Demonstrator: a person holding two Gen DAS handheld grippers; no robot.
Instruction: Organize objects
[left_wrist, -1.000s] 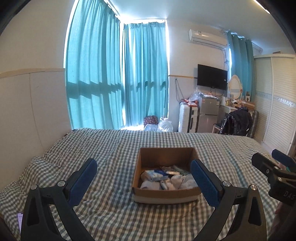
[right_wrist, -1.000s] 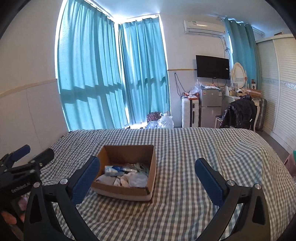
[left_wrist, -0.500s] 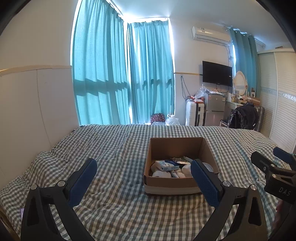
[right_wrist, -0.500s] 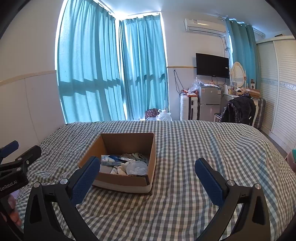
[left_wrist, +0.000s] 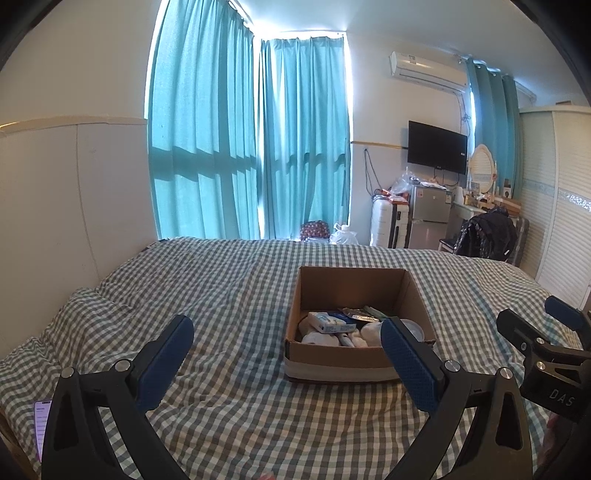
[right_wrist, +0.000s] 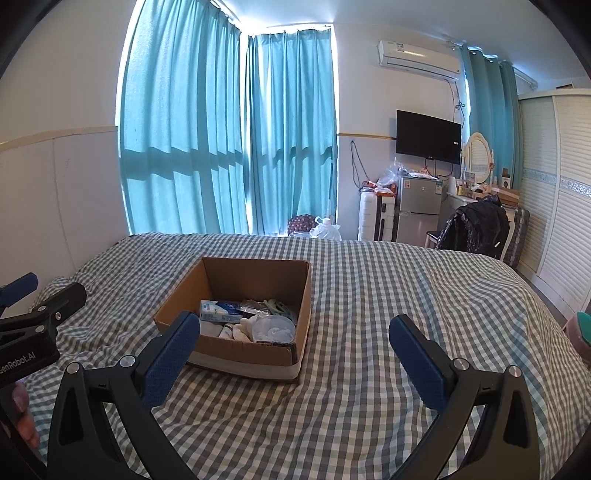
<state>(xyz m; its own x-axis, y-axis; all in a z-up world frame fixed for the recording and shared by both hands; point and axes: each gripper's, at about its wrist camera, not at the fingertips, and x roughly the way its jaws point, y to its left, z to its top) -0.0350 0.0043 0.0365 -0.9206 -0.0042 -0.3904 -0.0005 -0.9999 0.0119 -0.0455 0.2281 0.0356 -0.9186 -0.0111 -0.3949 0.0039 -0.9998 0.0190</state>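
Observation:
An open cardboard box (left_wrist: 352, 284) stands on the checked bed; it also shows in the right wrist view (right_wrist: 255, 275). Inside lie a white-and-blue packet (left_wrist: 330, 322), foil sachets, white rolled items and a clear round lid (right_wrist: 274, 328). My left gripper (left_wrist: 286, 345) is open and empty, above the bed just short of the box's near left side. My right gripper (right_wrist: 293, 341) is open and empty, near the box's front right corner. Each gripper shows at the edge of the other's view.
The checked bedspread (right_wrist: 388, 295) covers the whole bed. A phone (left_wrist: 40, 421) lies at the bed's left edge. A white panelled wall stands to the left. Beyond the bed are teal curtains, bags, a small fridge (right_wrist: 419, 205), a chair with a black jacket and a wardrobe.
Both grippers have risen and tilted down, so the box now sits higher in both views and more of its contents show. Both stay open and empty.

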